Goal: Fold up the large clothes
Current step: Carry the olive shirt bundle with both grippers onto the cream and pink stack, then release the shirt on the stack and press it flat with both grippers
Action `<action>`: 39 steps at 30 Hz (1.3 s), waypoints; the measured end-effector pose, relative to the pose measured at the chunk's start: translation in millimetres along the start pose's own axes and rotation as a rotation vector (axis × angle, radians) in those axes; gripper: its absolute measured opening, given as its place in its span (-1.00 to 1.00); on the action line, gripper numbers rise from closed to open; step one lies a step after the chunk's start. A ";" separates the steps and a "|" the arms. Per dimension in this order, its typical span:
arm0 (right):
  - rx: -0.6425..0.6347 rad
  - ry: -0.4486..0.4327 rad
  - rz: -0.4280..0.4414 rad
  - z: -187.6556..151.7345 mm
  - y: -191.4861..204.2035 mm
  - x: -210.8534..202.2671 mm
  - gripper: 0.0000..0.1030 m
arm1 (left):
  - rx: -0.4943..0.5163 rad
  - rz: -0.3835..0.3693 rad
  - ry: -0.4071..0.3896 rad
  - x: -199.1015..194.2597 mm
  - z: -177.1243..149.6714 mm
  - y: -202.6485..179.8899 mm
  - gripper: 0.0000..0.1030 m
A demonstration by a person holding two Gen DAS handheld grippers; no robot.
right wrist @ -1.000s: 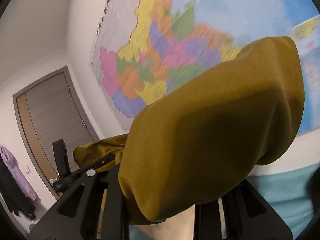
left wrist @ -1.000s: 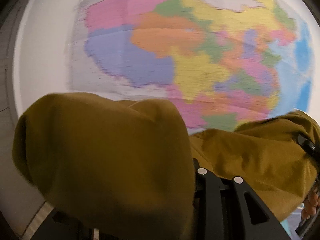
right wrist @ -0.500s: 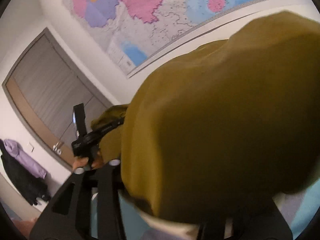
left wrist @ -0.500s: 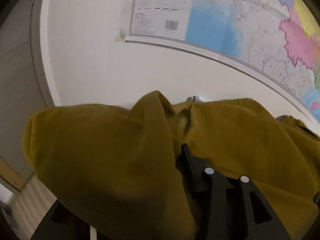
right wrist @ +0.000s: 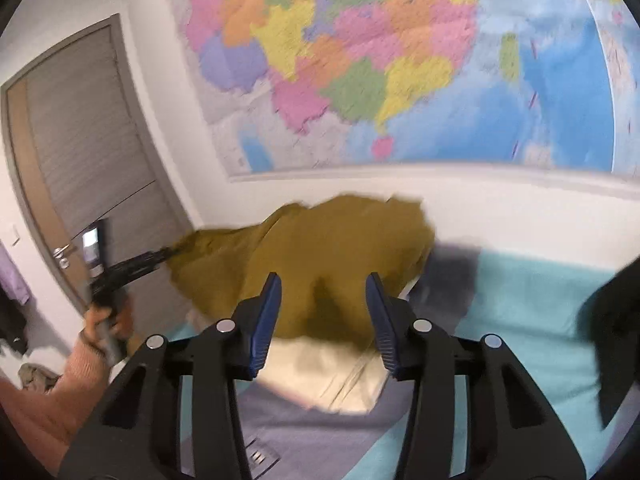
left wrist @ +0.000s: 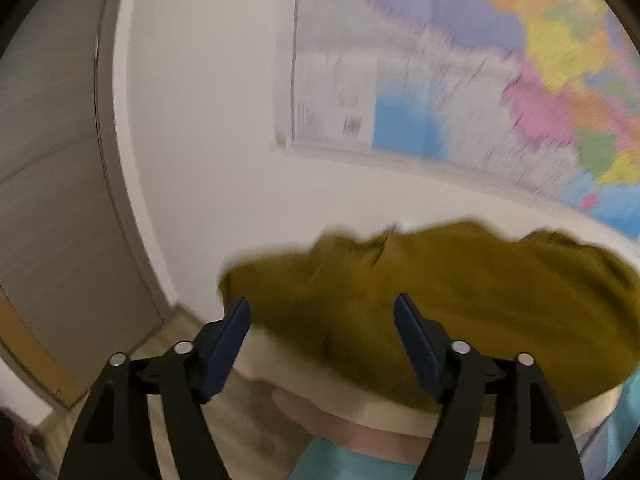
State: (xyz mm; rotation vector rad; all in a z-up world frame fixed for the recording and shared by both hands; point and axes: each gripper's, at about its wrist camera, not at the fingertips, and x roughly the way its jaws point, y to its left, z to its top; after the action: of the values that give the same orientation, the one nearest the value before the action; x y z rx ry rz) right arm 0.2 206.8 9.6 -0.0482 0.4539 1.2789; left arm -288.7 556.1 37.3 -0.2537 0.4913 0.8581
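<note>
The mustard-yellow garment (left wrist: 460,304) lies bunched ahead of both tools, over a cream cloth (right wrist: 332,376) on turquoise bedding (right wrist: 520,300); the left hand-held gripper (left wrist: 322,312) is spreading, nothing pinched; the right hand-held gripper (right wrist: 324,292) is narrowing, its pads clear of the fabric; a colourful wall map (right wrist: 400,60) hangs behind, a grey door (right wrist: 88,132) at left.

The garment (right wrist: 320,248) lies on the bed (right wrist: 520,300), below the wall map (right wrist: 400,60).
</note>
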 end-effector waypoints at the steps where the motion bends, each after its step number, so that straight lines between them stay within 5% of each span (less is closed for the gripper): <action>1: 0.005 -0.011 -0.037 3.4 -4.2 5.0 -0.13 | 0.002 -0.045 -0.015 -9.0 2.5 -4.8 0.45; 4: 0.030 0.068 -0.027 1.4 -17.5 41.1 -0.13 | 0.041 -0.128 -0.019 -15.8 5.6 -29.4 0.50; 7: 0.066 0.267 -0.018 -29.0 -25.3 83.1 -0.20 | 0.079 -0.177 0.047 -0.1 -4.4 -54.5 0.50; 11: 0.088 0.335 0.010 -55.7 -28.0 92.9 -0.27 | 0.118 -0.199 0.125 29.4 -25.8 -82.2 0.50; 15: 0.046 0.325 -0.013 -40.6 -20.5 78.4 -0.27 | 0.112 -0.185 0.123 29.2 -33.1 -87.2 0.50; 20: -0.047 0.193 -0.046 -19.1 3.8 40.4 -0.23 | 0.127 -0.159 0.099 16.6 -31.1 -90.8 0.54; 24: -0.117 0.131 -0.047 -9.4 22.8 42.4 0.15 | 0.141 -0.151 0.079 5.4 -31.6 -102.3 0.63; 28: -0.121 0.149 -0.034 -7.5 28.4 66.6 0.17 | 0.147 -0.186 0.077 0.3 -31.1 -114.6 0.73; 33: -0.053 0.288 -0.017 -38.6 14.9 104.6 0.13 | 0.174 -0.200 0.124 13.4 -42.3 -131.7 0.76; 39: -0.022 0.250 -0.003 -43.8 13.8 93.0 0.22 | 0.156 -0.175 0.147 15.8 -47.6 -135.9 0.79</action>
State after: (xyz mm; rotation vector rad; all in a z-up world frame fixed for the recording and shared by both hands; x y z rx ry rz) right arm -6.1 283.2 -60.2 -0.2292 0.6543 1.2807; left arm -189.5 461.1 -9.1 -0.2141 0.6602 0.6294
